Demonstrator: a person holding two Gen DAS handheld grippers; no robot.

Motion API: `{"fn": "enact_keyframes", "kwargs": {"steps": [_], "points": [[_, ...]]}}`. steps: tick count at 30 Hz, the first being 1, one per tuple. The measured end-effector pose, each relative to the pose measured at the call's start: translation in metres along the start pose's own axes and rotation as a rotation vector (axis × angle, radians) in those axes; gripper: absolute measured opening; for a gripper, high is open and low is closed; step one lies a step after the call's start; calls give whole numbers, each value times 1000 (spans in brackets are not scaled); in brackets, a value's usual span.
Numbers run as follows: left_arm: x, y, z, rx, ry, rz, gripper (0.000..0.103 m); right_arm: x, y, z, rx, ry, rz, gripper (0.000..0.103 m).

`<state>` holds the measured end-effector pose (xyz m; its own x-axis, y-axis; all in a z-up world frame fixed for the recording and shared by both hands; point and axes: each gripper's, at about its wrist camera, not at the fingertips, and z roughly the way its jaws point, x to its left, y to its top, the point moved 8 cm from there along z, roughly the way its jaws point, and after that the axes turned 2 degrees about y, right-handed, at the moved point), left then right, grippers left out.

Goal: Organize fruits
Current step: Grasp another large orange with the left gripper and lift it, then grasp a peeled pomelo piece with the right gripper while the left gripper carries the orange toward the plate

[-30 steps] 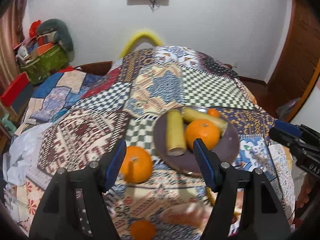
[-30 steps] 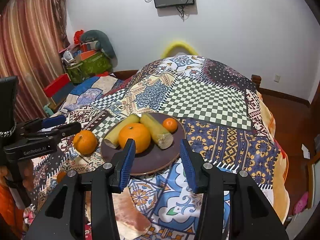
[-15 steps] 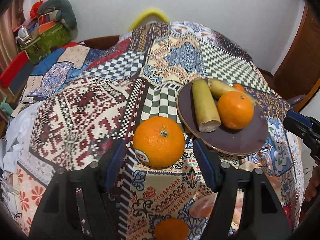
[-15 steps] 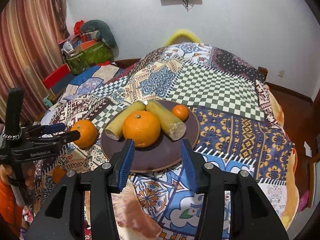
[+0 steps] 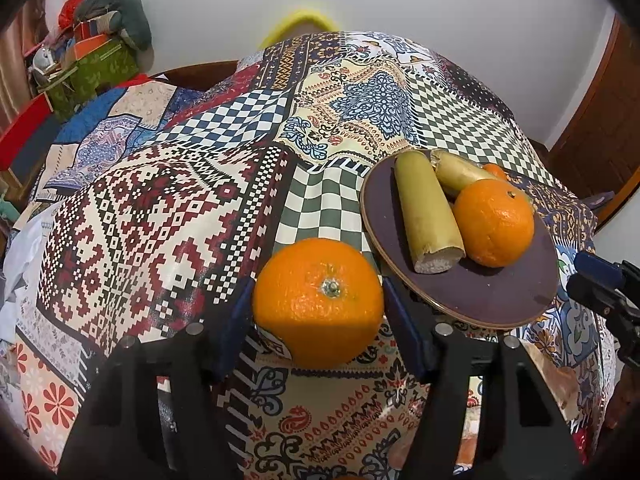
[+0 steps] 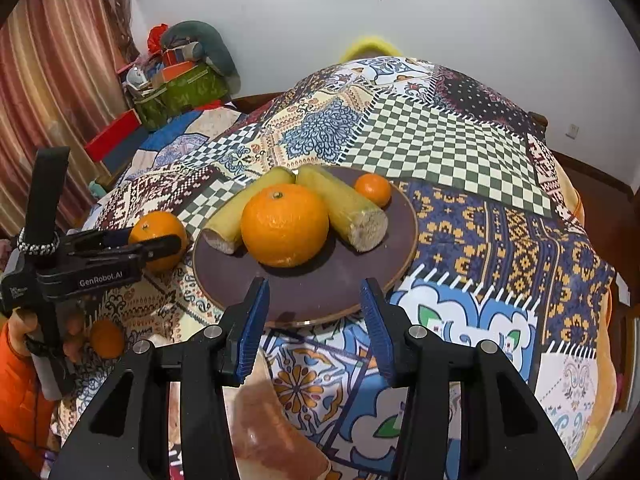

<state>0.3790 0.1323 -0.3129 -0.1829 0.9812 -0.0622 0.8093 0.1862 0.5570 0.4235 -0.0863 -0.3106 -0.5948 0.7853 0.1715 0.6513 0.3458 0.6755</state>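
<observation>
Both grippers are black moulded frames with ribbed blue pads on the fingers (image 6: 251, 330) and round silver screws on the finger arms. The left gripper (image 6: 154, 246) carries white "GenRobot.AI" lettering and a black-and-white braided cord loop. The person's sleeve (image 6: 18, 376) is orange.

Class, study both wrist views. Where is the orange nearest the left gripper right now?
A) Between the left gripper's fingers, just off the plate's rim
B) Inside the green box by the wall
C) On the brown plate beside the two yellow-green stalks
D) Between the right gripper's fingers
A: the orange sits between the fingers of the left gripper, on the patterned cloth beside the plate, not on it.
</observation>
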Motion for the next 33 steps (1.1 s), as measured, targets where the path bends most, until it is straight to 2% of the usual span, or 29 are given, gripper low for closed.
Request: {"fn": "enact_keyframes", "kwargs": {"steps": [10,19,20,21,28,33], "points": [[-4,-20,-40,-27,3,27,64,22,-24,-17,21,25,-22,44],[-8,-52,-73,-33,-30,45,64,42,-57,-5,114,32,-73,44],[-8,-55,-77,-38,-35,41,63,43,-59,-5,117,32,-77,45],[-8,-55,-79,-40,-41,36,64,44,-61,-5,120,32,-80,51],[-12,-60,-94,-61,-61,29,63,47,-63,0,120,-7,-123,54],[-16,-60,-95,-66,-72,30,63,41,-62,6,135,15,-98,55]]}}
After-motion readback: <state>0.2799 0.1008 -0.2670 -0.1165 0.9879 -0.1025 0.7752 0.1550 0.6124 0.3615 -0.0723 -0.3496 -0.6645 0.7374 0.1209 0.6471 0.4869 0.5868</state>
